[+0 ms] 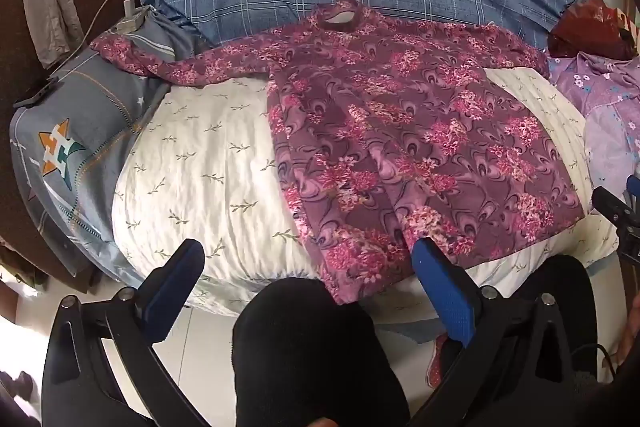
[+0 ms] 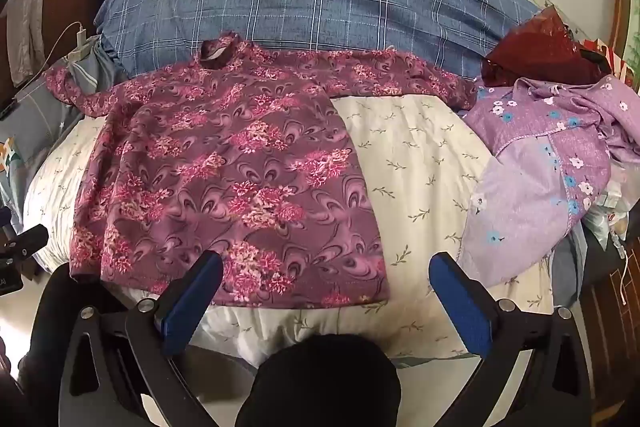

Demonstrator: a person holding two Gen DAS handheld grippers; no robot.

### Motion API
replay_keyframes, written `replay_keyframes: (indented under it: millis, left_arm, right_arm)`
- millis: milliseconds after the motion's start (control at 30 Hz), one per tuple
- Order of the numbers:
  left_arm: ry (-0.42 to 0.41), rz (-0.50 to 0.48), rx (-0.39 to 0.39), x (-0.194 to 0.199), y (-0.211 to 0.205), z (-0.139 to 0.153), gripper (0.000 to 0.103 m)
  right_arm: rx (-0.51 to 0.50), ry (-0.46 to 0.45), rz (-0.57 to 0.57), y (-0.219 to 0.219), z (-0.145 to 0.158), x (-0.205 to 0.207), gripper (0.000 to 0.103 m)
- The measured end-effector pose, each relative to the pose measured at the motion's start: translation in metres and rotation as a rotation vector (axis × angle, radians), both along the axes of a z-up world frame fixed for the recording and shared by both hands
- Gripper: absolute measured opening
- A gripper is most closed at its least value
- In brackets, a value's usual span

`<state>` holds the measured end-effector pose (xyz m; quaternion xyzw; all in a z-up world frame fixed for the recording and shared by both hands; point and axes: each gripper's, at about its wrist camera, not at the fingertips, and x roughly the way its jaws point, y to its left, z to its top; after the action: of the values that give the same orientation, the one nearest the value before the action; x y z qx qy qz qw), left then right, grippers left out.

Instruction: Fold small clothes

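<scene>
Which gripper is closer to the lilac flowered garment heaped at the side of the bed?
Right. The right gripper hangs open just beside the lilac garment, near its lower edge. The left gripper is open over the maroon floral top, which lies between it and the garment.

Left gripper (image 1: 308,291) and right gripper (image 2: 326,301): black curved arms with silver screws, each bearing two blue textured pads (image 1: 450,293); person's trousers (image 1: 316,351) black.

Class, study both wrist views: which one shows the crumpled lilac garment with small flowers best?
The right wrist view: the lilac garment lies nearly whole at the right, its seams and flowers clear. The left wrist view catches only part of it, squeezed against the right edge.
</scene>
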<state>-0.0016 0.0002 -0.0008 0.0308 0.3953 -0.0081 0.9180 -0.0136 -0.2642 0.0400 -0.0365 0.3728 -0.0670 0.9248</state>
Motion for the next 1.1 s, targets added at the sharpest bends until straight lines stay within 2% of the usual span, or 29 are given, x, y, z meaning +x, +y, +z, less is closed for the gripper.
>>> replay_keyframes:
  millis: [133, 200, 433, 800, 1100]
  left_arm:
    - [0.016, -0.015, 0.008, -0.007, 0.005, -0.001, 0.103]
    - [0.014, -0.023, 0.013, -0.011, 0.007, 0.005, 0.103]
    - [-0.001, -0.031, 0.021, -0.012, 0.007, 0.006, 0.103]
    - [-0.005, -0.034, -0.006, -0.011, 0.011, 0.006, 0.103]
    - [0.021, -0.045, -0.014, -0.006, 0.013, 0.005, 0.103]
  right_arm:
    - [-0.015, 0.002, 0.007, 0.0, -0.001, 0.002, 0.103]
    - [-0.016, -0.024, 0.013, 0.0, -0.002, -0.009, 0.103]
    - [-0.01, 0.02, 0.0, -0.004, -0.002, -0.004, 0.103]
    - [-0.018, 0.04, 0.019, -0.006, -0.006, -0.003, 0.103]
    - [-0.04, 0.058, 0.044, -0.011, -0.004, 0.001, 0.103]
